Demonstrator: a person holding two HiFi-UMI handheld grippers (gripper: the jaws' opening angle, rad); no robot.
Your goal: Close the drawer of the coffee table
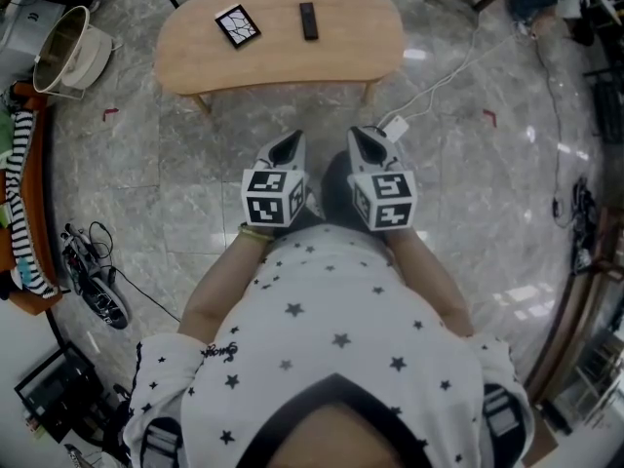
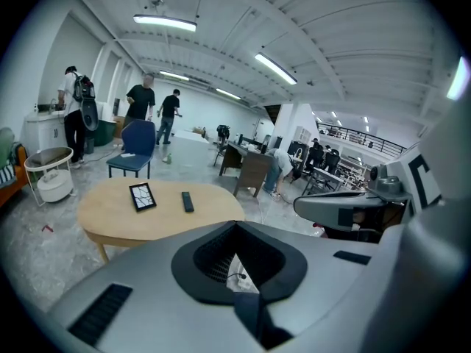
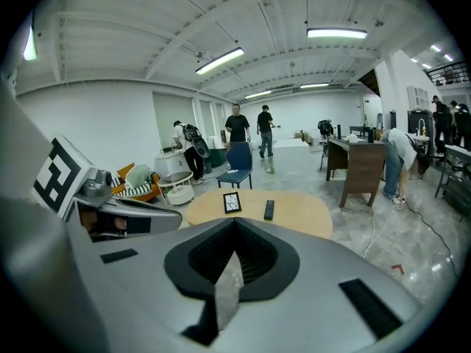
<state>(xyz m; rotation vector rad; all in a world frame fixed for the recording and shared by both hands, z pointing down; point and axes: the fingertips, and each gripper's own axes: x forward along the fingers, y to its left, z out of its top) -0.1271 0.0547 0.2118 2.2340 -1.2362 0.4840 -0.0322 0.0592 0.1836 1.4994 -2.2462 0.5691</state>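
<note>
From where I stand, the person is well back from the coffee table [image 1: 200, 94], with bare marble floor [image 1: 195, 203] between them. The left hand-held gripper [image 1: 292, 138] and the right hand-held gripper [image 1: 355, 134] are side by side just in front of the chest. Both tilt down toward the table, a carrying pose rather than a working one.

Both pairs of jaws are pressed together with nothing between them. That makes sense to me, since a drawer is pushed rather than pinched, and closed jaws give a blunt, firm nose for pushing.

The oval tabletop [image 1: 351, 42] carries a small framed picture [image 1: 237, 25] and a dark remote [image 1: 308, 20]. Both lie flat near the far side, where they would not get in the way of anything sliding underneath.

I cannot make out the drawer itself. Nothing juts from the near edge or either end in any view, so the table's outline looks flush. That fits a drawer already pushed in. It equally fits one standing open on the far side or tucked under the overhang, where none of these angles reach.

A white cable [image 1: 395, 128] trails across the floor near the table's right leg, and I would watch it when stepping closer.
</note>
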